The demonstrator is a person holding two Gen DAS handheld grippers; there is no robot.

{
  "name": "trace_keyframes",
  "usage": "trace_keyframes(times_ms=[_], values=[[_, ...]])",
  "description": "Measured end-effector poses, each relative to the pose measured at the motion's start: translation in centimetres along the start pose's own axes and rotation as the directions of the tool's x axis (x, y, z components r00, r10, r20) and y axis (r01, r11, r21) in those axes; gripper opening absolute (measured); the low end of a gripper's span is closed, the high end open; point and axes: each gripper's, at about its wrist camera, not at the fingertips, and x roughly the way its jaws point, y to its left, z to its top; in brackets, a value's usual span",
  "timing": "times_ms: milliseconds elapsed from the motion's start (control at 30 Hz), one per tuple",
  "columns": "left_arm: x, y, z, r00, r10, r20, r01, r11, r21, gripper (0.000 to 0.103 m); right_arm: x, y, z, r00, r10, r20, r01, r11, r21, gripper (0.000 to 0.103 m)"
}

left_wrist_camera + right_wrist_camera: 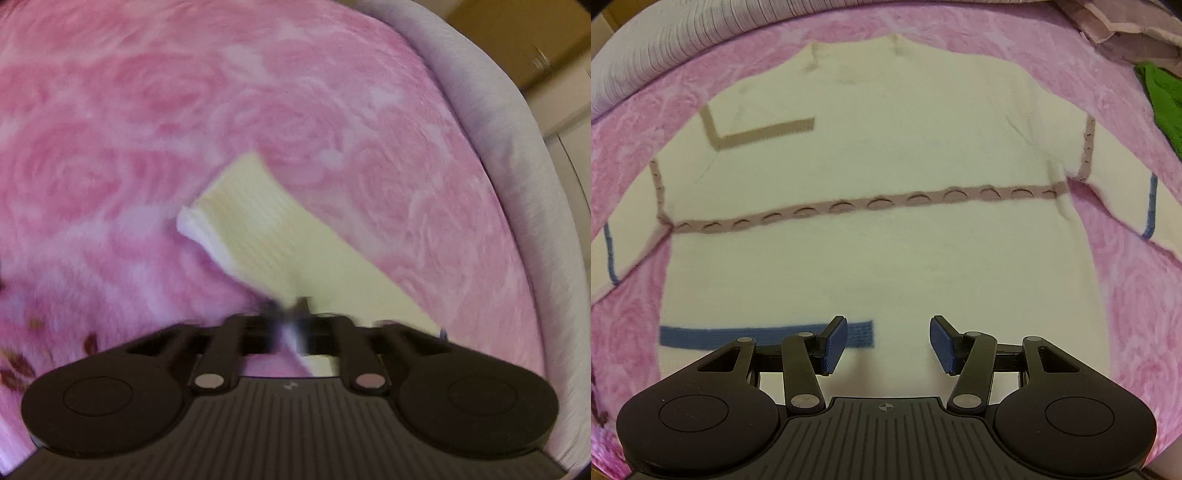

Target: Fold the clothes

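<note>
Cream knit sweater [886,155] with a mauve scalloped band across the chest, a tan L-shaped stripe near one shoulder and a blue bar near the hem lies spread flat on a pink rose-patterned fleece blanket [1137,306], collar at the far side and hem nearest the right wrist camera. Both sleeves run out to the sides, each crossed by a thin blue line.

The right tool [888,343] points steeply down over the hem end of the sweater. Its blue ribbed pads [834,343] stand well apart with nothing between them; bare cream knit shows in the gap, and the pad on the picture's left overlaps the blue bar in the view. Whether the pads touch the fabric cannot be told.

The left tool [290,317] also tilts downward, over a ribbed cream sleeve [251,221] that lies diagonally on the blanket, its cuff end pointing up and left in the picture. This view is blurred. The jaws are drawn together, and a fold of the cream knit is caught between the tips, so the tool is clamped on the sleeve.

A pale grey fabric edge [517,155] curves along the right of the left wrist view, beyond the blanket. In the right wrist view a striped grey-white cloth [665,48] lies past the collar, and a bright green cloth [1167,107] sits at the far right.
</note>
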Motion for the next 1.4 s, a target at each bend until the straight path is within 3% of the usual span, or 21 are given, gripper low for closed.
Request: trace_keyframes(times_ms=[133,267,300,367,467,533,567,600,633,800,900,1000,1100,1233,1333,1400], values=[[-2.6,-3.5,-1.4,0.994,-0.064,0.084,0.055,0.993,0.101,0.003,0.2,-1.5,0.4,1.000,-0.004,0.008,0.004,1.000,-0.027,0.054],[-6.7,-10.0,-4.4,0.961,-0.260,0.095,0.233,0.945,0.230,0.003,0.1,-4.6,0.9,1.000,-0.017,0.006,0.017,1.000,-0.004,0.054],[-7.8,-11.8,-5.3,0.946,-0.313,0.086,0.281,0.922,0.268,0.003,0.0,-5.7,1.1,1.000,-0.017,0.008,0.017,1.000,0.015,0.054],[-9.7,-16.5,-8.2,0.904,-0.427,0.028,0.390,0.848,0.360,0.003,-0.3,-8.0,1.3,1.000,-0.017,0.013,0.016,0.998,0.056,0.054],[-11.3,-23.0,-14.1,0.829,-0.540,-0.145,0.538,0.701,0.468,0.005,-0.8,-11.1,1.8,0.999,-0.017,0.031,0.014,0.994,0.105,0.054],[-10.9,-26.3,-18.9,0.784,-0.538,-0.310,0.617,0.624,0.479,0.010,-1.1,-13.0,2.1,0.999,-0.018,0.050,0.011,0.992,0.125,0.054],[-10.5,-27.7,-21.3,0.764,-0.518,-0.385,0.645,0.601,0.471,0.011,-1.2,-13.8,2.2,0.998,-0.017,0.059,0.009,0.991,0.132,0.053],[-9.9,-28.4,-23.5,0.758,-0.483,-0.438,0.651,0.604,0.460,0.013,-1.3,-14.6,2.4,0.998,-0.017,0.065,0.008,0.990,0.140,0.054],[-9.4,-28.6,-25.3,0.760,-0.443,-0.476,0.644,0.615,0.455,0.014,-1.3,-15.4,2.5,0.997,-0.017,0.071,0.006,0.989,0.149,0.054],[-8.5,-25.9,-28.8,0.828,-0.278,-0.487,0.523,0.697,0.491,0.014,-1.3,-19.0,3.2,0.993,0.011,0.118,-0.033,0.983,0.183,0.054],[-8.5,-23.3,-27.6,0.875,-0.203,-0.441,0.430,0.744,0.512,0.014,-0.7,-20.0,3.9,0.986,0.083,0.144,-0.111,0.972,0.205,0.053],[-8.4,-21.6,-26.1,0.905,-0.149,-0.399,0.360,0.766,0.533,0.014,0.1,-20.3,4.5,0.963,0.206,0.175,-0.244,0.940,0.238,0.053],[-8.2,-20.9,-24.9,0.915,-0.137,-0.379,0.339,0.771,0.539,0.014,2.0,-19.9,5.0,0.887,0.405,0.221,-0.458,0.831,0.315,0.053],[-7.4,-20.3,-23.3,0.919,-0.129,-0.373,0.326,0.781,0.533,0.014,5.7,-18.6,5.2,0.782,0.563,0.268,-0.612,0.611,0.502,0.053],[-6.5,-20.2,-22.1,0.917,-0.126,-0.380,0.325,0.787,0.524,0.014,7.5,-17.2,5.4,0.759,0.570,0.315,-0.631,0.526,0.570,0.053],[-5.9,-20.4,-21.6,0.914,-0.125,-0.385,0.328,0.786,0.524,0.014,8.6,-16.3,5.9,0.758,0.564,0.327,-0.629,0.500,0.595,0.049]])
